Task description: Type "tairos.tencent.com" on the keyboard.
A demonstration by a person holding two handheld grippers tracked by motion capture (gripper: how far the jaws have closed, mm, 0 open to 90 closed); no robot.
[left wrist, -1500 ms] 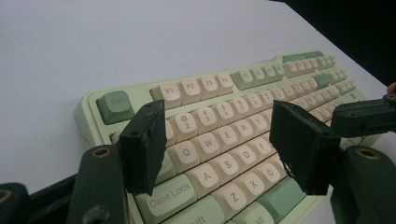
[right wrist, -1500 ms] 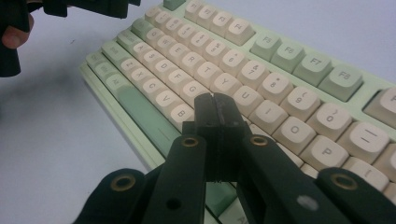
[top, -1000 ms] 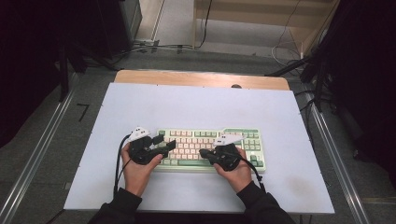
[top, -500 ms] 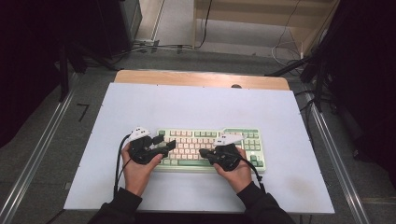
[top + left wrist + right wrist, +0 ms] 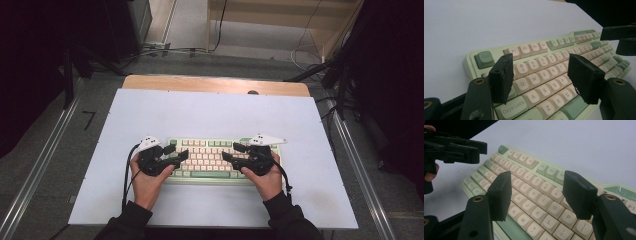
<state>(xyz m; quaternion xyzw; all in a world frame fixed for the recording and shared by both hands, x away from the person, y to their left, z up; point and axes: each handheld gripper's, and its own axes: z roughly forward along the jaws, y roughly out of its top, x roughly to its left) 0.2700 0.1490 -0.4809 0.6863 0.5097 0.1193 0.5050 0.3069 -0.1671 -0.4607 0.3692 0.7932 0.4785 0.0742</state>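
Note:
A pale green keyboard [image 5: 207, 145] with cream keys lies near the front of the white table top [image 5: 210, 110]. My left gripper [image 5: 177, 152] hovers over its left end, open, with the Q-to-R keys [image 5: 541, 75] showing below the gap. Over the keyboard's right end, my right gripper [image 5: 231, 151] has just been opening and stands open, with nothing between its jaws; beneath it are the I, O and K keys [image 5: 536, 192]. The two grippers point toward each other. The right gripper [image 5: 621, 37] appears in the left gripper view, and the left gripper [image 5: 456, 148] in the right gripper view.
A wooden strip [image 5: 215, 84] borders the far edge of the white top. Metal rails [image 5: 40, 165] run along both sides of the table. Cables and dark stands [image 5: 340, 75] crowd the floor behind.
The right gripper's jaws have gone from shut to spread apart, and that hand has lifted slightly off the keys. The left hand and its gripper have not moved.

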